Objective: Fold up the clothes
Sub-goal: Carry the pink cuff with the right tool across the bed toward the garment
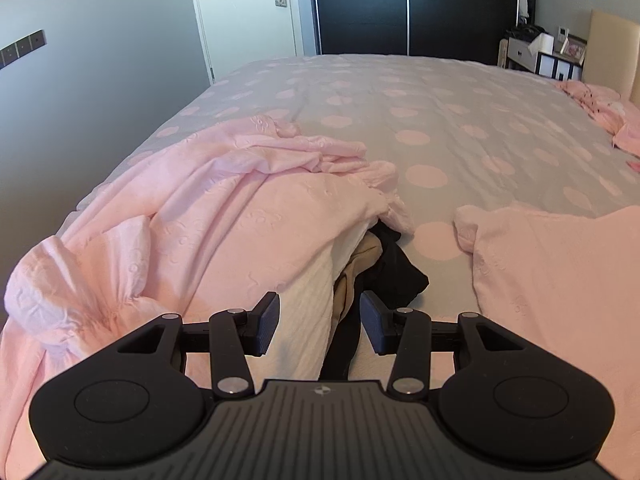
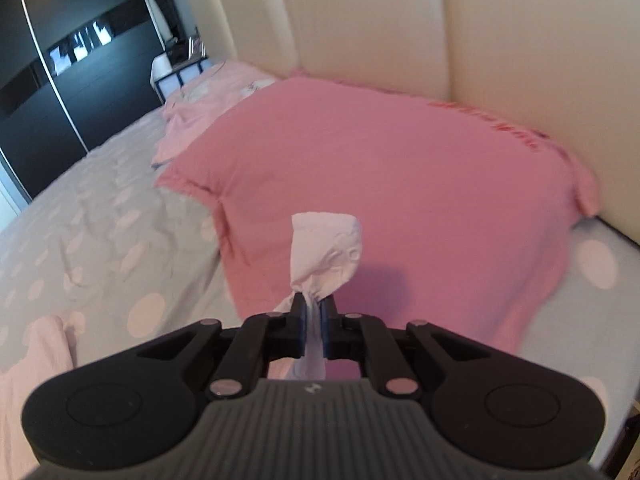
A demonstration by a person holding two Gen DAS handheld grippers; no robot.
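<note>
In the left wrist view my left gripper (image 1: 320,316) hangs open over a heap of clothes at the bed's near edge. The heap holds a crumpled pale pink embossed garment (image 1: 224,208), a white ribbed piece (image 1: 308,304), a tan piece (image 1: 352,276) and black clothes (image 1: 396,272). Nothing is pinched between its pads. Part of a pale pink garment (image 1: 560,280) lies to the right. In the right wrist view my right gripper (image 2: 314,310) is shut on a pale pink cuff (image 2: 326,252) that sticks up past the fingertips. Beyond it a pink T-shirt (image 2: 380,184) lies flat.
The bed has a grey cover with pink dots (image 1: 420,112) and a cream padded headboard (image 2: 400,20). Another light pink garment (image 2: 208,108) lies by the headboard. A black sliding wardrobe (image 1: 400,12), a white door (image 1: 248,8) and a nightstand (image 1: 536,56) stand beyond the bed.
</note>
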